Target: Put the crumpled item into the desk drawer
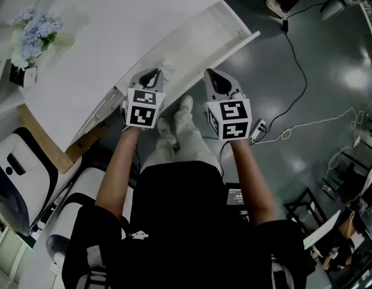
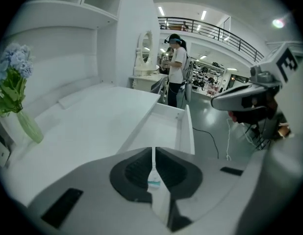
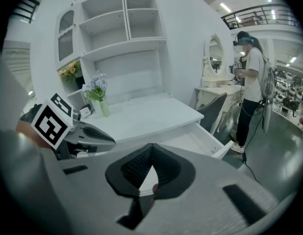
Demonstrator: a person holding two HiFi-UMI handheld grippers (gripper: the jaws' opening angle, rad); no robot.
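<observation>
The white desk [image 1: 114,35] has its drawer [image 1: 195,44] pulled open. My left gripper [image 1: 155,72] hovers over the drawer's near end. A small white crumpled item [image 1: 167,65] pokes out at its tip. In the left gripper view the jaws [image 2: 153,153] are pressed together on a thin white piece with a teal mark [image 2: 152,177], above the drawer [image 2: 161,126]. My right gripper [image 1: 211,74] hangs beside it over the drawer's front edge. Its jaws [image 3: 151,153] meet at the tip with nothing held. The drawer [image 3: 190,141] looks bare inside.
A vase of pale blue flowers [image 1: 32,35] stands at the desk's back left. Cables [image 1: 300,71] and a power strip [image 1: 258,130] lie on the grey floor to the right. White rounded furniture [image 1: 17,173] sits at my left. A person [image 3: 249,82] stands at a far vanity.
</observation>
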